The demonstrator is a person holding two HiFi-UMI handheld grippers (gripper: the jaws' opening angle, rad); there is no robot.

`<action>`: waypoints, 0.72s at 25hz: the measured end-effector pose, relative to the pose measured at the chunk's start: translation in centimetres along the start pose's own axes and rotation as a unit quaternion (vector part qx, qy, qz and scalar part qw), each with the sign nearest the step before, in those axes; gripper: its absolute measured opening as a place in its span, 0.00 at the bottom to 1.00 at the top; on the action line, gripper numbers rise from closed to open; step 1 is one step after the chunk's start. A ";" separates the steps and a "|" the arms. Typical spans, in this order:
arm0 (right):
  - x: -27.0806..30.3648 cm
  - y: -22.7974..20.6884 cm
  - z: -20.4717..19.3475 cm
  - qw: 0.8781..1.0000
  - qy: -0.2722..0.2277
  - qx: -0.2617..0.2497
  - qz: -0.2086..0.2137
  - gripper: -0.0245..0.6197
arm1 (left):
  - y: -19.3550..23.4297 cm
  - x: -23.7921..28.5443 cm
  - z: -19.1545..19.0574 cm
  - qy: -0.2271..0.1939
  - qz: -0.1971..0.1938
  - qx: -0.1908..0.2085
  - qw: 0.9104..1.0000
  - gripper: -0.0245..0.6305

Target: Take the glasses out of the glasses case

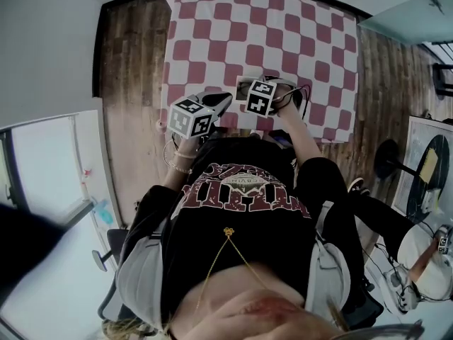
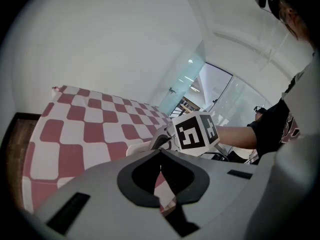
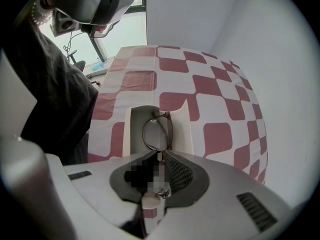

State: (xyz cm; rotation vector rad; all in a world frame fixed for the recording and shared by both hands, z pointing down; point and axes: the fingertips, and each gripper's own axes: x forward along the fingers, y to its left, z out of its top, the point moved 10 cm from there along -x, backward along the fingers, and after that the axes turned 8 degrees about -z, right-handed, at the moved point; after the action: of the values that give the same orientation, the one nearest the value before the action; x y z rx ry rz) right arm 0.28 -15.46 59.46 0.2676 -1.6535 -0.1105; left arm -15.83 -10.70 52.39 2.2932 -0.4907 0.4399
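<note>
With the left tool (image 2: 160, 152) idling clenched on nothing, the right tool (image 3: 160, 156) is pinching the glasses (image 3: 157, 133) by their thin frame over the case (image 3: 134, 129) at the near edge of the counter (image 3: 210, 84), risking them twisting loose.

Red-and-white checks are seen across the desk (image 1: 283, 48). The glasses (image 3: 157, 132) are framed in brown. The glasses case (image 3: 182, 134) is coloured white.

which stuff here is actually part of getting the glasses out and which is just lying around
Part of the job:
glasses, clamped in the right gripper
open white glasses case

Just there:
checkered tablecloth
wooden floor
left gripper, shut on nothing
</note>
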 end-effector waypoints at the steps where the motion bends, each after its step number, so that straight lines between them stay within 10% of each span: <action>1: 0.0 0.0 0.0 1.000 0.000 0.000 0.000 0.13 | 0.0 -0.1 0.0 -0.001 0.001 0.001 1.000 0.05; 18: -0.2 0.4 -0.6 0.999 -0.030 -0.004 -0.027 0.13 | -0.3 0.2 0.9 0.001 0.002 0.015 1.000 0.05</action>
State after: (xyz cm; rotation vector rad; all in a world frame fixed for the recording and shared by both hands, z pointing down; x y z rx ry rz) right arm 0.84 -14.94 59.38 0.3043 -1.7048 -0.1671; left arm -15.36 -11.15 51.70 2.3202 -0.4898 0.4546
